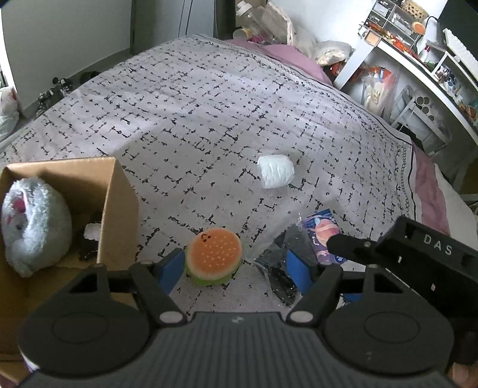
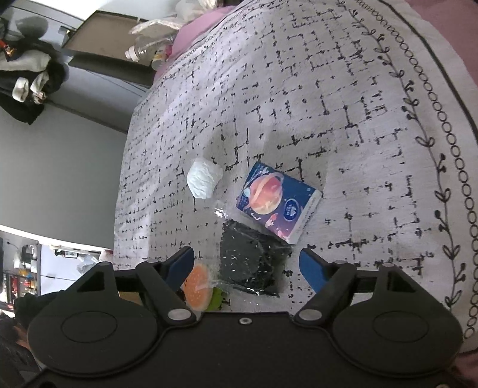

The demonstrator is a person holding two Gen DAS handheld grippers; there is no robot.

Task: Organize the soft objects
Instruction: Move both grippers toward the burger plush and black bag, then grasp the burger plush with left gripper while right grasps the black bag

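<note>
An orange and green burger plush (image 1: 212,256) lies on the bed between the blue fingers of my left gripper (image 1: 236,270), close to the left finger; the jaws stand open around it. My right gripper (image 2: 247,267) is also open, with its fingers on either side of a clear bag of black material (image 2: 254,262). Just beyond that bag lies a blue tissue pack (image 2: 277,200), and farther left a crumpled white wad (image 2: 204,177). The burger plush (image 2: 197,286) also shows by the right gripper's left finger. A cardboard box (image 1: 116,209) at the left holds a fluffy white plush (image 1: 33,223).
The patterned bedspread (image 1: 194,104) stretches away with open room beyond the white wad (image 1: 275,175). Cluttered white shelves (image 1: 418,74) stand past the bed's right edge. Pillows and bags pile up at the head of the bed (image 1: 269,24). The right gripper's black housing (image 1: 430,253) sits close on the right.
</note>
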